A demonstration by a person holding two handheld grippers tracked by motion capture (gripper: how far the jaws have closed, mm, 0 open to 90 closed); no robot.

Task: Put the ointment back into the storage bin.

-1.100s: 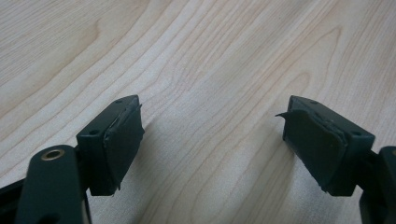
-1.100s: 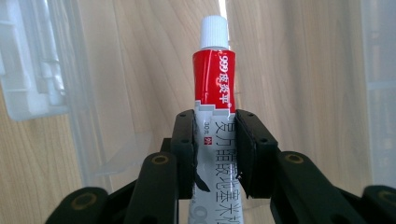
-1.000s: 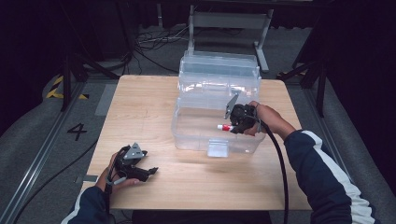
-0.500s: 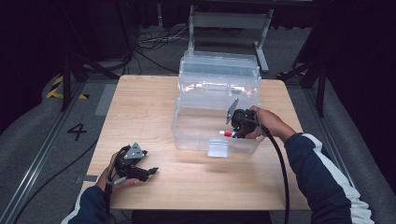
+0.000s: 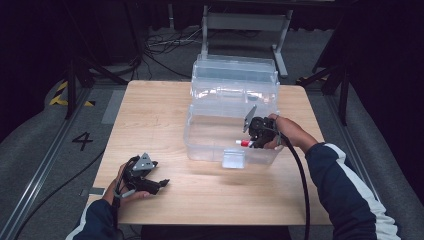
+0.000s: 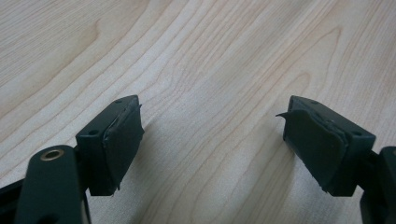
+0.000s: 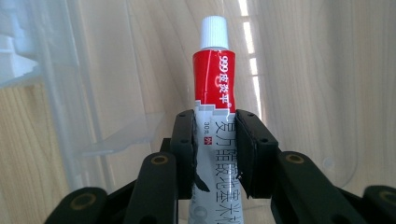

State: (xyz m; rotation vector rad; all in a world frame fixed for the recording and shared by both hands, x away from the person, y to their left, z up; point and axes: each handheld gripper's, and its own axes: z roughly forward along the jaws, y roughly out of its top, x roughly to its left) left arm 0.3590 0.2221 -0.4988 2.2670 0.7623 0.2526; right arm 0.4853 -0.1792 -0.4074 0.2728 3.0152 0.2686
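Observation:
A red and white tube (image 7: pixel 214 107) with a white cap is pinched between the jaws of my right gripper (image 7: pixel 215 149), cap pointing away from me. In the high view my right gripper (image 5: pixel 256 141) holds the tube (image 5: pixel 243 143) low inside the clear plastic box (image 5: pixel 210 145), near its right front wall. The box stands open on the wooden table (image 5: pixel 150 115), its lid tilted back. My left gripper (image 5: pixel 157 184) rests in a hand near the table's front left edge. Its pads (image 6: pixel 122 140) stand wide apart over bare wood with nothing between them.
A black cable (image 5: pixel 300 180) trails from the right gripper over the table's front right. A metal stand (image 5: pixel 245 25) is behind the table. The floor at the left bears a marked 4 (image 5: pixel 82 140).
My right gripper has sunk with the tube from above the box's right rim down into the box. The left gripper has stayed put.

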